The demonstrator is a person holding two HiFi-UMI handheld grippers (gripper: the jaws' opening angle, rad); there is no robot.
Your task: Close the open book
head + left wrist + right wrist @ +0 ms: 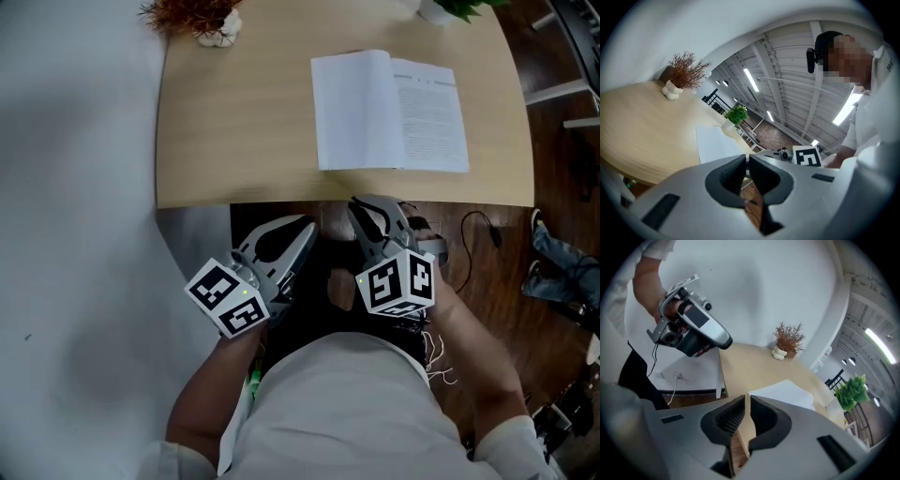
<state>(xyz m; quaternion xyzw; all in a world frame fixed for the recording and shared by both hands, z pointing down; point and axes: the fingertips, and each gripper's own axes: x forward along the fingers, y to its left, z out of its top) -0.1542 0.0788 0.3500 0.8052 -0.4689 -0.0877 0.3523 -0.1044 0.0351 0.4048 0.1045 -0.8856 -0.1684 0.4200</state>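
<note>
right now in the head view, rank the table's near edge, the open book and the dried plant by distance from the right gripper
1. Table's near edge: just ahead of the right gripper.
2. Open book: further in, on the table's right half.
3. Dried plant: at the far left corner, diagonally across the table.

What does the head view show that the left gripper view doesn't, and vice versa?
Head view only: the print on the right page of the open white book, and jeans-clad legs at the floor's right edge. Left gripper view only: ceiling light strips and the person's head. Shared: the pale wooden table, the book, the reddish dried plant in a white vase, the green potted plant, the left gripper and the right gripper.
</note>
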